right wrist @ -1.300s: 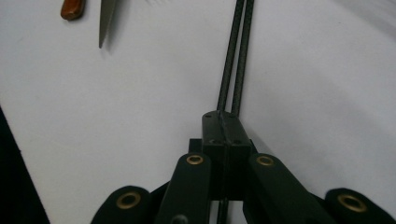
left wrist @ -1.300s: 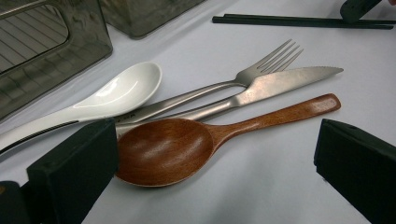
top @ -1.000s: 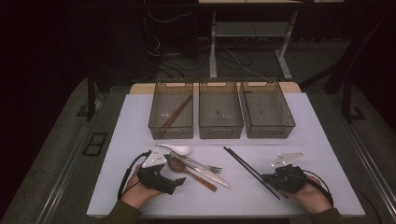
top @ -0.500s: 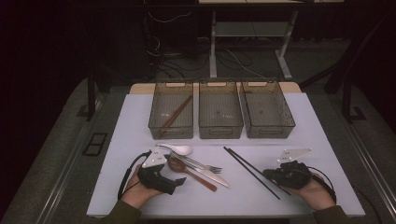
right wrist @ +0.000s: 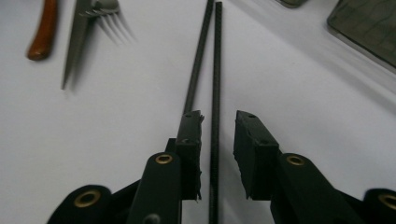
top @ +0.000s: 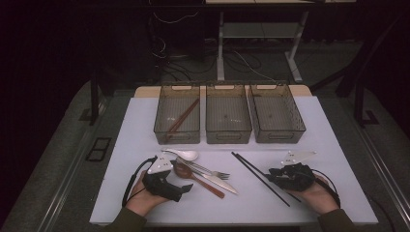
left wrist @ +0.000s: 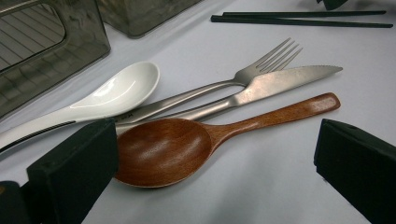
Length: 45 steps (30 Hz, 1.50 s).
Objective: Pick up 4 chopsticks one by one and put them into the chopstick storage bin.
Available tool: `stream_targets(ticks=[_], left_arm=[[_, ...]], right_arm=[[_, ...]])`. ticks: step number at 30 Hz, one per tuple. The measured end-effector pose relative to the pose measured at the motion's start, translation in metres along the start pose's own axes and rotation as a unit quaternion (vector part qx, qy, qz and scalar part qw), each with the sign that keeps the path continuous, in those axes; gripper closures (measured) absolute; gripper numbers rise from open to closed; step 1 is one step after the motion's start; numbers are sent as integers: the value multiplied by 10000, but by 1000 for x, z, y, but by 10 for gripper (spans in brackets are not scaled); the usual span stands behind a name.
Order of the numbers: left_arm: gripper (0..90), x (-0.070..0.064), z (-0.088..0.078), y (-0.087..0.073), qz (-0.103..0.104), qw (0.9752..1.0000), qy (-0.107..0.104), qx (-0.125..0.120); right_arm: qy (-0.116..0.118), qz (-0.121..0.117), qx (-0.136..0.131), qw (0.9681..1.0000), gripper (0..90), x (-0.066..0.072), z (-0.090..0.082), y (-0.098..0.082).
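Note:
A pair of black chopsticks (top: 246,164) lies slanted on the white table (top: 338,145). My right gripper (top: 269,175) sits at their near end. In the right gripper view its jaws have just been opening. They stand a little apart (right wrist: 218,119) with one chopstick (right wrist: 215,56) between the pads, not pinched, and the other stick by the left jaw. My left gripper (top: 180,192) rests open at the cutlery pile. Its jaws (left wrist: 215,140) stand wide on either side of the wooden spoon (left wrist: 163,149), not pressing it.
A white ceramic spoon (left wrist: 116,91), a fork (left wrist: 271,60) and a knife (left wrist: 280,81) lie beside the wooden spoon. Three clear bins stand in a row behind: the left bin (top: 167,126) holds brown chopsticks (top: 183,116), then the middle bin (top: 228,135) and the right bin (top: 278,135).
The right hand has crept slightly left and away along the black chopsticks. The left hand and the cutlery have stayed where they were.

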State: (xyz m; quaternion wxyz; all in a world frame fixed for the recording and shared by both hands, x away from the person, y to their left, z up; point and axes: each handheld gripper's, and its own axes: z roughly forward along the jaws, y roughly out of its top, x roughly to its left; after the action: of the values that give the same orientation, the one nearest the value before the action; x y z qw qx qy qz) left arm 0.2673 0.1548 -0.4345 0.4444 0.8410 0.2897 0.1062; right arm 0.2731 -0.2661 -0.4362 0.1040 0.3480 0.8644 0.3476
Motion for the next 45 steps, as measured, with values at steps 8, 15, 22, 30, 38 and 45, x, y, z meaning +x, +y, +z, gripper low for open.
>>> stream_targets(ticks=[8, 15, 22, 30, 38, 45], left_arm=[[0, 0, 0, 0, -2, 10000, -14, 17], [0, 0, 1, 0, -5, 10000, -24, 24], [0, 0, 1, -1, -4, 10000, -36, 32], [0, 0, 1, -1, 11, 10000, -48, 41], [0, 0, 1, -1, 4, 10000, -46, 32], [0, 0, 1, -1, 3, 10000, -47, 36]], right_arm=[[62, 56, 127, 9999, 773, -3, 3, -5], [66, -25, 177, 9998, 805, -1, 8, -5], [46, -73, 175, 9998, 842, -1, 8, -5], [136, 45, 120, 9998, 850, -4, 7, -6], [205, 160, -39, 9997, 851, -7, 0, -6], [240, 209, -162, 9994, 851, -9, -6, -5]])
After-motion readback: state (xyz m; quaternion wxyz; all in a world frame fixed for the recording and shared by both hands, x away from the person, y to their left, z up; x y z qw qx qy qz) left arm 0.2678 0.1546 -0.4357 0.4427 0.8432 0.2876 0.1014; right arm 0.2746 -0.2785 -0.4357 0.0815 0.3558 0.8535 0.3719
